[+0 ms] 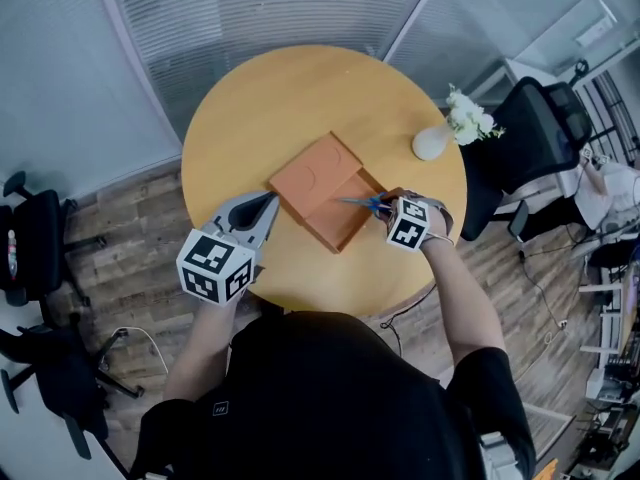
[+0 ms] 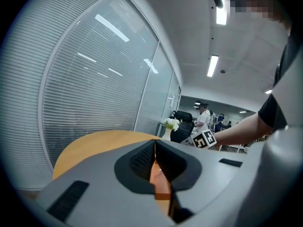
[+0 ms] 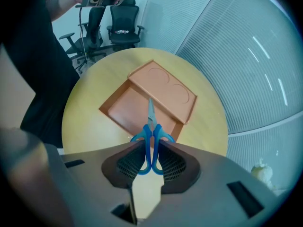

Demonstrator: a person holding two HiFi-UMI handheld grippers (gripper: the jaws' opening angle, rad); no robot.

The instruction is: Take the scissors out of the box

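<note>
On round wooden table [image 1: 260, 108] by blinds [image 1: 250, 8], box [image 1: 342, 224], vase [image 1: 432, 143], right gripper [image 3: 150, 150] clasping scissors [image 3: 150, 122], left gripper [image 1: 266, 204] closed

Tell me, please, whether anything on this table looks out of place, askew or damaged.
Nothing looks spilled or damaged. The lid lies off the box, and the scissors hang in the right claw above it. The only thing I'd note is the vase, standing close to the edge of the table.
</note>
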